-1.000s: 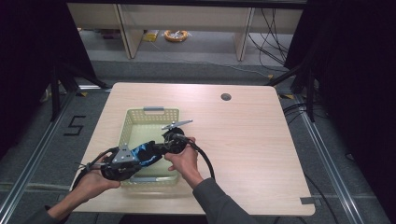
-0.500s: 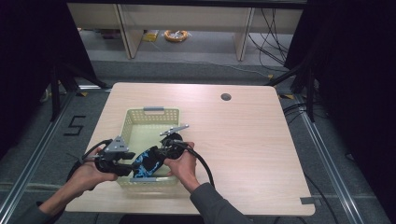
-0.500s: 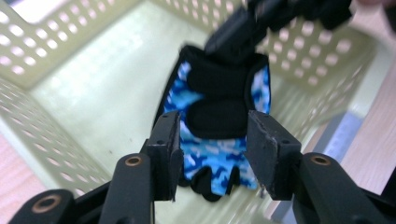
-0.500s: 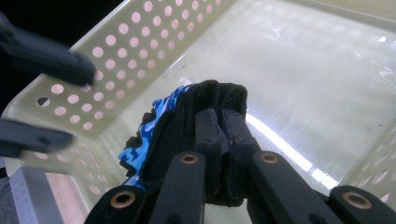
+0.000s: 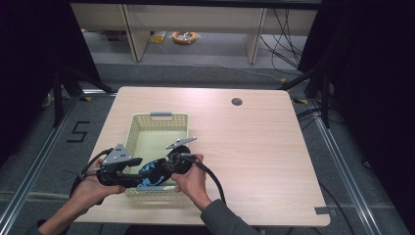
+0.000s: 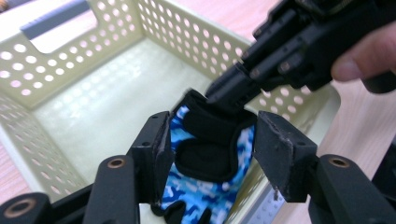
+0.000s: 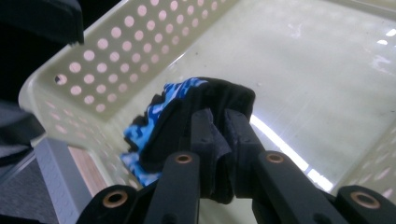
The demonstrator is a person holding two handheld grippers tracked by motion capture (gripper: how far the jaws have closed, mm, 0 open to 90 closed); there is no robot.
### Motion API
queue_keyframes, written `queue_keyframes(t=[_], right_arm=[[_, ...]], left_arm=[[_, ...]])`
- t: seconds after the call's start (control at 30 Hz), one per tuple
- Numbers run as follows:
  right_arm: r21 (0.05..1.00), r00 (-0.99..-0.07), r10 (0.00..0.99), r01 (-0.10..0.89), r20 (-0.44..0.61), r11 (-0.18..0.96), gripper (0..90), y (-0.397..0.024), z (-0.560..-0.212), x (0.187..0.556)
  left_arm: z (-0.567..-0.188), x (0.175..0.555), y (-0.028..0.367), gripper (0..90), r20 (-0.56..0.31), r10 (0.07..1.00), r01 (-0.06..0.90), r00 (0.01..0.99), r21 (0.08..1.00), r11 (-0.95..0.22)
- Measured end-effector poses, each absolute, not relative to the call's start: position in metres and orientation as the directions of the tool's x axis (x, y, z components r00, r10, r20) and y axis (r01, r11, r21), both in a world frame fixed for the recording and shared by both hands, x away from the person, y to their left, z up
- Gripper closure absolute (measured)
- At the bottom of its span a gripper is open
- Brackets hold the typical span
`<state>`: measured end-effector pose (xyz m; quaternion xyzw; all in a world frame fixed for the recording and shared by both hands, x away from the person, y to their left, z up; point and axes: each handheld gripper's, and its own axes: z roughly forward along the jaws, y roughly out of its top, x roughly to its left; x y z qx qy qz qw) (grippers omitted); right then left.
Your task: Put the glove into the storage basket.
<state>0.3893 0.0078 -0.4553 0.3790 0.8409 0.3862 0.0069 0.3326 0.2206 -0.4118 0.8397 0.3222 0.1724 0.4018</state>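
My right gripper (image 7: 217, 121) is clamped on the black cuff of the glove (image 6: 210, 154) (blue camouflage), holding it over the basket (image 5: 147, 128). My left gripper (image 6: 210, 140) has just been opening, its jaws apart either side of the glove, not pressing it.

**Count check: what I've got on the rig rn**

I count 1 basket (image 5: 159, 122), pale yellow w/ perforated walls, on 1 table (image 5: 264, 147). 1 glove (image 6: 210, 154), blue camo w/ black patches. 2 grippers: 1 left gripper (image 6: 212, 140), 1 right gripper (image 7: 220, 122), 2 black jaws apiece, so 4 jaws total. 2 hands on them: 1 left hand (image 5: 90, 188), 1 right hand (image 5: 193, 181). 2 grey three-cornered plates, 1 per gripper. 1 round hole (image 5: 237, 102) in the tabletop. Behind the table, 1 yellow coil (image 5: 184, 36) on the floor.
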Motion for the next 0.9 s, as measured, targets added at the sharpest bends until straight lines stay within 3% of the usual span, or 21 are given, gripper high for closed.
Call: queue_keyframes(t=[0.17, 0.33, 0.47, 0.57, 0.73, 0.9], right_arm=[[0.648, -0.703, 0.657, 0.639, 0.273, 0.414, 75.4, 0.008, -0.454, 0.388], [0.668, -0.722, 0.664, 0.594, 0.197, 0.448, 67.7, 0.004, -0.453, 0.387], [0.687, -0.696, 0.69, 0.602, 0.202, 0.407, 58.9, -0.001, -0.449, 0.389], [0.722, -0.715, 0.669, 0.572, 0.205, 0.39, 57.3, -0.005, -0.444, 0.389], [0.814, -0.755, 0.635, 0.466, 0.161, 0.348, 50.2, -0.033, -0.425, 0.379], [0.833, -0.746, 0.646, 0.454, 0.161, 0.317, 43.3, -0.071, -0.419, 0.367]], left_arm=[[-0.413, 0.328, 0.221, 42.7, 0.004, 0.69, 0.417, 0.724, 0.793, -0.443], [-0.415, 0.313, 0.214, 37.5, -0.022, 0.677, 0.403, 0.736, 0.817, -0.412], [-0.415, 0.304, 0.209, 35.3, -0.024, 0.67, 0.397, 0.742, 0.821, -0.411], [-0.416, 0.299, 0.205, 33.2, -0.039, 0.67, 0.398, 0.741, 0.83, -0.391], [-0.424, 0.28, 0.192, 31.0, -0.123, 0.62, 0.396, 0.775, 0.86, -0.323], [-0.433, 0.264, 0.17, 27.4, -0.143, 0.569, 0.387, 0.81, 0.859, -0.335]])
